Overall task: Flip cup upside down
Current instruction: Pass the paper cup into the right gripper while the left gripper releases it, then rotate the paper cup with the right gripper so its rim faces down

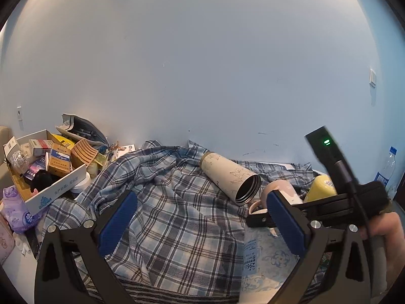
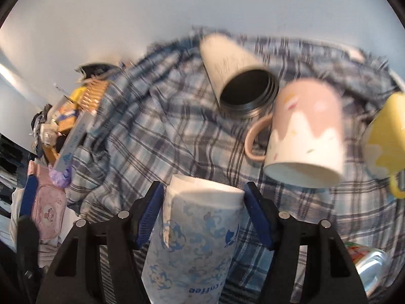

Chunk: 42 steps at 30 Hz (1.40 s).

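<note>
In the right wrist view my right gripper (image 2: 202,217) is shut on a white paper cup with blue flower print (image 2: 192,243), its flat base pointing away from the camera, above a plaid cloth (image 2: 152,136). The same cup shows low in the left wrist view (image 1: 263,266), with the right gripper's body (image 1: 329,205) above it. My left gripper (image 1: 200,223) is open and empty over the plaid cloth (image 1: 177,215). The frame is motion-blurred in the right wrist view.
A cream thermos (image 2: 235,76) lies on its side on the cloth, mouth open. A pink-and-white mug (image 2: 306,131) and a yellow mug (image 2: 387,136) sit to the right. A cardboard box of packets (image 1: 43,172) stands at the left. A water bottle (image 1: 386,167) is far right.
</note>
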Each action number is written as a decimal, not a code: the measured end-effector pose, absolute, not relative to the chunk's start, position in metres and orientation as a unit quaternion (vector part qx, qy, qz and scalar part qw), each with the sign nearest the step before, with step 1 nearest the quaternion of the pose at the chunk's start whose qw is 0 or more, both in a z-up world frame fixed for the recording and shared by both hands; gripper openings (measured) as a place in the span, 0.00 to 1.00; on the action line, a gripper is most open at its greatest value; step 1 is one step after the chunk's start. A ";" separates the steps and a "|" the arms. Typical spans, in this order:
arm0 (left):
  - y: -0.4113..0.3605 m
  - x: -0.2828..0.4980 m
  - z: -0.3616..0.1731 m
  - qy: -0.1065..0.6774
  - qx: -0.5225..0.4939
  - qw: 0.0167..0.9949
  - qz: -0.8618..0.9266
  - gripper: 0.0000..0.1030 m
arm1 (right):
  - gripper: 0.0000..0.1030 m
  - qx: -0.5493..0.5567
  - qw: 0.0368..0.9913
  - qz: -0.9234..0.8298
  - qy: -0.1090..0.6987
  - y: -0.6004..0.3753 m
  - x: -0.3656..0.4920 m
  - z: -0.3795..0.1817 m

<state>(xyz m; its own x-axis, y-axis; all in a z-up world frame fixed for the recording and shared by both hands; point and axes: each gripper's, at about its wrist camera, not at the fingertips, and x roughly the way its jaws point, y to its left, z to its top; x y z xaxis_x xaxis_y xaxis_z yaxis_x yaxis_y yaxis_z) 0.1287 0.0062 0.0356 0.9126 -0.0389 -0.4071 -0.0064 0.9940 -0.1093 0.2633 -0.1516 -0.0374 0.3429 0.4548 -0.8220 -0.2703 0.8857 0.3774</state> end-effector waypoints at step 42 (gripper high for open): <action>0.018 0.083 0.059 0.213 -0.067 0.974 0.018 1.00 | 0.92 -0.054 0.895 0.267 0.352 -0.144 0.154 0.017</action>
